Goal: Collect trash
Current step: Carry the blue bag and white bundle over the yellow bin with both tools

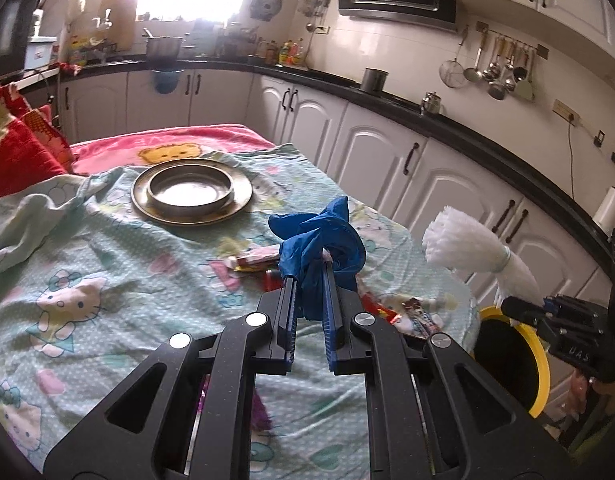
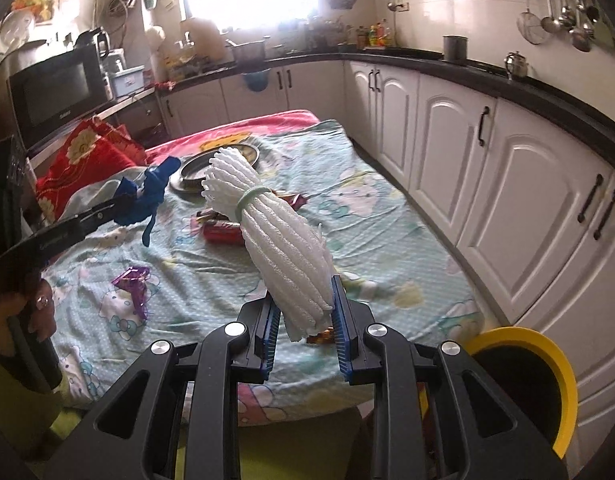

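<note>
My left gripper (image 1: 310,274) is shut on a crumpled blue glove (image 1: 319,236) and holds it above the cloth-covered table (image 1: 107,264); it also shows in the right wrist view (image 2: 147,196). My right gripper (image 2: 303,296) is shut on a white foam net bundle (image 2: 275,236) tied with a green band, held above the table's near right part. The bundle also shows in the left wrist view (image 1: 467,248). A bin with a yellow rim (image 2: 547,364) stands off the table's right corner. Candy wrappers (image 2: 223,230) and a purple wrapper (image 2: 133,280) lie on the cloth.
A metal bowl on a brass plate (image 1: 191,192) stands at the table's far middle. Red cushions (image 2: 83,160) lie at the far left. White cabinets (image 2: 507,184) under a black counter run along the right. More wrappers (image 1: 415,316) lie near the table's right edge.
</note>
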